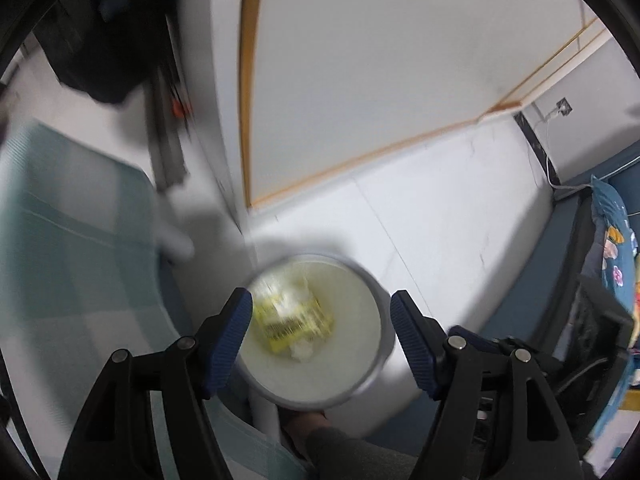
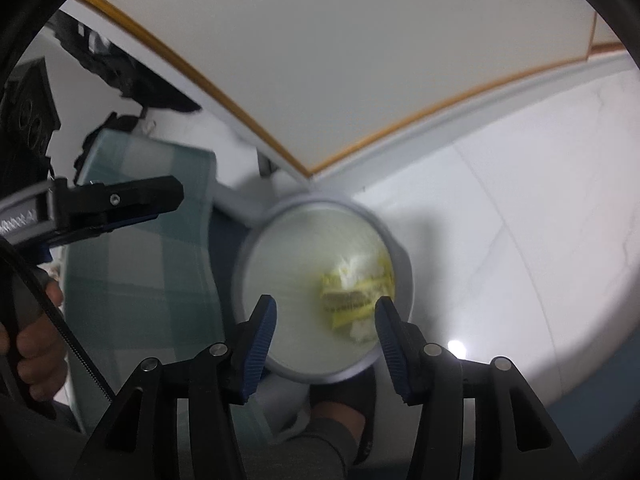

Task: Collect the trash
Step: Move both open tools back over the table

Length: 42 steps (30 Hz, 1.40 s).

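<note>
A round grey-white trash bin [image 1: 384, 344] stands on the pale floor, right below both grippers. A yellow wrapper [image 1: 292, 320] and crumpled white paper [image 1: 302, 350] lie at its bottom, blurred. My left gripper [image 1: 320, 300] hangs above the bin's mouth, open, with nothing between its blue pads. In the right wrist view the same bin [image 2: 296, 264] holds the yellow wrapper [image 2: 356, 300] and the white paper [image 2: 350, 266]. My right gripper [image 2: 326, 304] is open over it and holds nothing. One black finger [image 2: 140, 198] of the left gripper shows side-on at the left.
A green-checked cushion [image 1: 72, 240] lies left of the bin. A white board with a wooden edge [image 1: 360, 80] stands behind it. A person's foot [image 2: 340, 412] is by the bin's near side. A patterned blanket [image 1: 612, 248] and dark furniture are at the right.
</note>
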{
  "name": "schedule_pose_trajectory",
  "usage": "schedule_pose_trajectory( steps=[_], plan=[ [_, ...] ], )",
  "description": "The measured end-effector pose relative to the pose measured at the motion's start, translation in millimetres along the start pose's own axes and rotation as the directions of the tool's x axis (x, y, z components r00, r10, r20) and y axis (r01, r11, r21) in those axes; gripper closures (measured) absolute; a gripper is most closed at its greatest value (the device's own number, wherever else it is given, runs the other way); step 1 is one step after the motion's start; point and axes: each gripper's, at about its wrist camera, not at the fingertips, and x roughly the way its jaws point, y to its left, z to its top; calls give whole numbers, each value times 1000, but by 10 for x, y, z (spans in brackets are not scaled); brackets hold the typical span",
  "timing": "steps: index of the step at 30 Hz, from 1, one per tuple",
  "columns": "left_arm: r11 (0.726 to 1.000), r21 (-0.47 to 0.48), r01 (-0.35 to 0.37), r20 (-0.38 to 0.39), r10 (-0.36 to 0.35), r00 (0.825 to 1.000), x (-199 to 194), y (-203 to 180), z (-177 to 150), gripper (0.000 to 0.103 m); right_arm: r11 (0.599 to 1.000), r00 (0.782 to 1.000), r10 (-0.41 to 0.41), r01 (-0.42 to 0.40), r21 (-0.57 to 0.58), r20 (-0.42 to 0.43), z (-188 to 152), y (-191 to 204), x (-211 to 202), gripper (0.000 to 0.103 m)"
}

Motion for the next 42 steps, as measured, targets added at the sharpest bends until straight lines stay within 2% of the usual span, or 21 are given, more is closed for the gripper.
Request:
schedule_pose_trajectory(
  steps=[3, 5, 8, 12, 20, 25, 29, 31, 34, 37, 40, 42],
  plan=[
    [1000, -9, -28, 80, 29, 996, -238, 36, 23, 34, 1000, 998, -1, 3, -29, 67, 80, 92, -289, 49],
    [999, -22, -40, 128, 42, 991, -390, 78, 33, 29, 997, 990, -17, 27, -68, 140, 145, 218, -546, 48],
    [996, -48, -75, 236, 85, 968, -706, 189, 5, 21, 991, 967, -36, 67, -116, 253, 221, 419, -921, 40],
    [992, -88, -87, 326, 112, 939, -1066, 347, -30, 19, 981, 928, -14, 85, -176, 371, 230, 759, -1342, 34],
    [976, -174, -130, 470, 198, 860, -1755, 697, -269, 12, 946, 846, 71, 112, -305, 529, 177, 1489, -1969, 23],
    [960, -239, -145, 535, 255, 806, -2149, 880, -458, 11, 913, 795, 147, 120, -390, 589, 61, 1949, -2210, 18],
    [940, -299, -162, 575, 313, 756, -2476, 1088, -770, 11, 890, 752, 242, 79, -448, 613, -86, 2315, -2343, 15],
    [930, -327, -166, 583, 337, 739, -2574, 1226, -896, 11, 875, 738, 283, 63, -480, 612, -168, 2455, -2391, 12],
    [914, -368, -174, 582, 372, 723, -2678, 1441, -1059, 11, 848, 730, 332, 46, -528, 597, -258, 2737, -2372, 9],
    [895, -409, -180, 578, 406, 708, -2751, 1616, -1200, 11, 823, 739, 363, 31, -567, 567, -324, 3004, -2270, 8],
    [877, -445, -182, 566, 432, 702, -2786, 1762, -1308, 11, 801, 751, 385, 17, -598, 537, -406, 3227, -2185, 7],
    [874, -453, -173, 562, 431, 706, -2795, 1857, -1358, 11, 785, 758, 401, 6, -620, 515, -489, 3365, -2148, 5]
  ],
)
